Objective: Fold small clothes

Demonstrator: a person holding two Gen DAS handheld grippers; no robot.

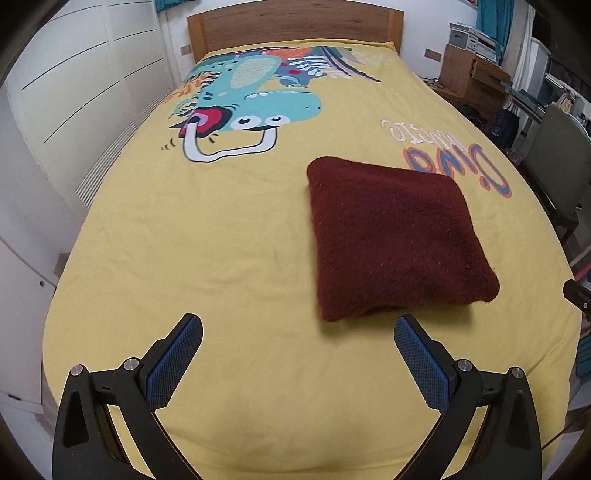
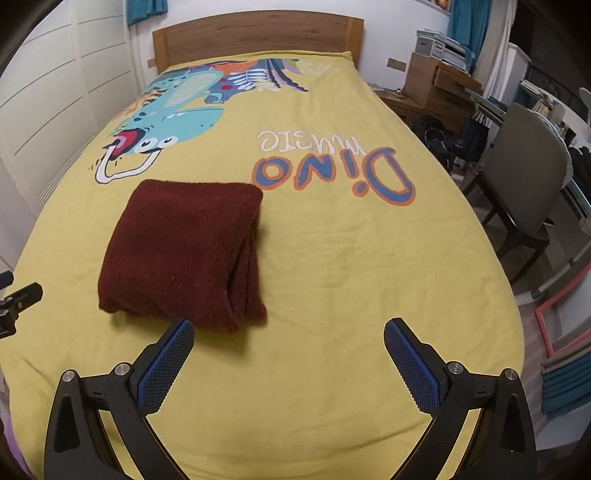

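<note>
A dark red knitted garment lies folded into a thick square on the yellow bed cover. In the right wrist view the garment shows stacked layers along its right edge. My left gripper is open and empty, above the cover, near and left of the garment's front edge. My right gripper is open and empty, near and right of the garment's front corner. Part of the left gripper shows at the left edge of the right wrist view, and part of the right gripper at the right edge of the left wrist view.
The cover has a dinosaur print and "Dino music" lettering. A wooden headboard is at the far end. White wardrobe doors run along the left. A chair, wooden drawers and bags stand on the right.
</note>
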